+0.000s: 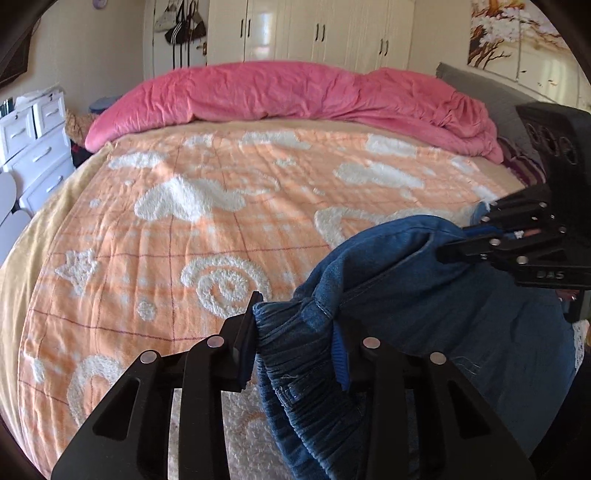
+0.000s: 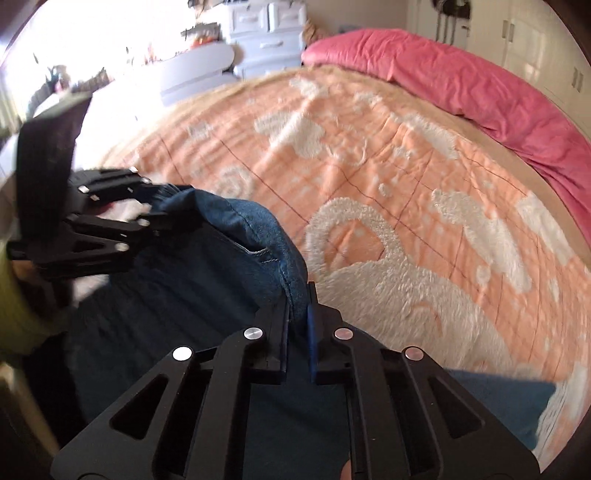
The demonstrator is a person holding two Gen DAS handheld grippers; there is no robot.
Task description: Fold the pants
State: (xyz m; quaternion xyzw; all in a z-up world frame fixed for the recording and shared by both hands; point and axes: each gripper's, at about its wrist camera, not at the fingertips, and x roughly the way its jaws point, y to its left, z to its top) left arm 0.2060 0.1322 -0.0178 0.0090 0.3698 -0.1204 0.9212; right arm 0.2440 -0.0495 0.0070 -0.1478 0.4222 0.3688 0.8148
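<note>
Blue denim pants [image 1: 424,306] hang between my two grippers above the near edge of the bed. My left gripper [image 1: 295,332] is shut on the gathered elastic waistband at its left end. My right gripper [image 2: 297,314] is shut on a folded denim edge of the pants [image 2: 236,236]. In the left wrist view the right gripper [image 1: 461,240] shows at the right, clamped on the cloth. In the right wrist view the left gripper [image 2: 159,206] shows at the left, also clamped. The rest of the pants droops below the grippers.
The bed carries an orange blanket with white fluffy patterns [image 1: 221,221]. A rolled pink duvet [image 1: 295,92] lies along its far side. White drawers [image 1: 33,147] stand at the left, wardrobes [image 1: 314,29] behind.
</note>
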